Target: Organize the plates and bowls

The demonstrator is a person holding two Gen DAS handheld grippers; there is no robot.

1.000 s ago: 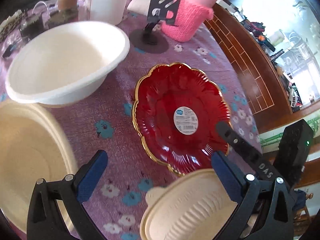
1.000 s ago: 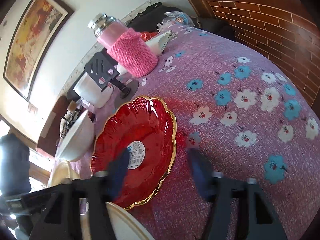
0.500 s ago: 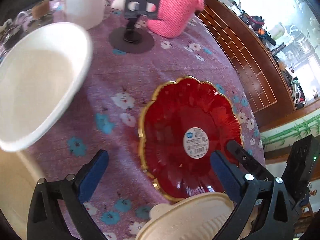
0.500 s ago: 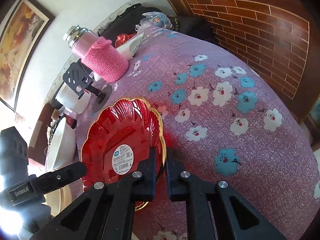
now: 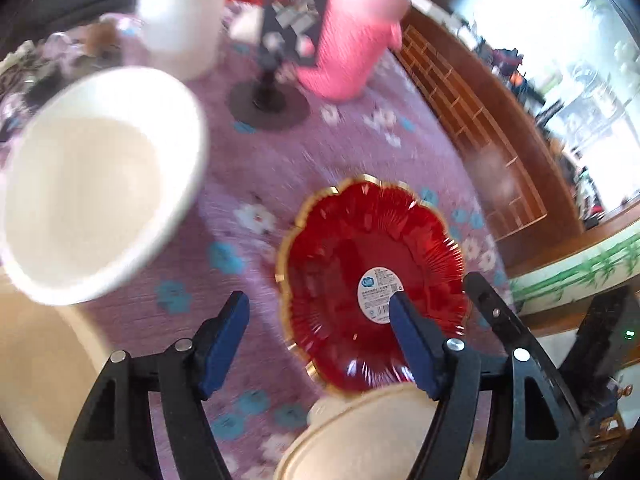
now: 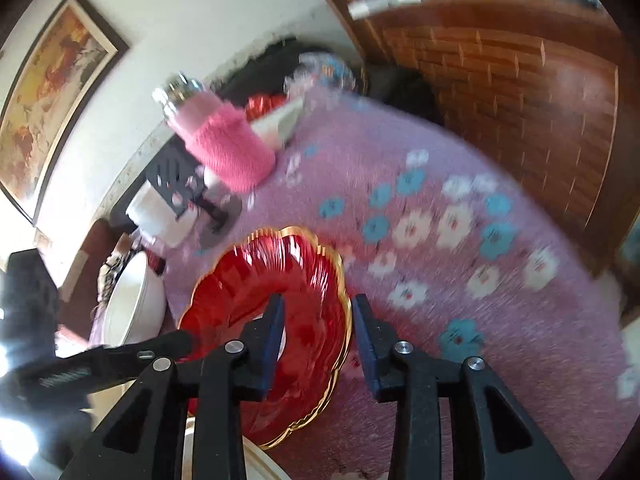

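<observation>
A red scalloped plate with a gold rim (image 5: 372, 264) lies on the purple flowered cloth; it also shows in the right wrist view (image 6: 304, 280). A white bowl (image 5: 96, 184) stands to its left, also seen in the right wrist view (image 6: 136, 300). A beige plate (image 5: 360, 436) lies at the near edge and another beige plate (image 5: 36, 380) at the left. My left gripper (image 5: 320, 320) is open and empty above the red plate's near left edge. My right gripper (image 6: 318, 336) is open, its jaws astride the red plate's right rim. The frames are blurred.
A pink knit-sleeved bottle (image 5: 352, 40), a black phone stand (image 5: 268, 100) and a white tub (image 5: 180, 28) stand at the back. A brick-patterned wooden wall (image 6: 520, 92) runs beyond the table's right edge.
My right gripper was shut half a second ago and now stands open around the red plate's rim. My left gripper narrowed somewhat and shifted over the plate; the views moved fast.
</observation>
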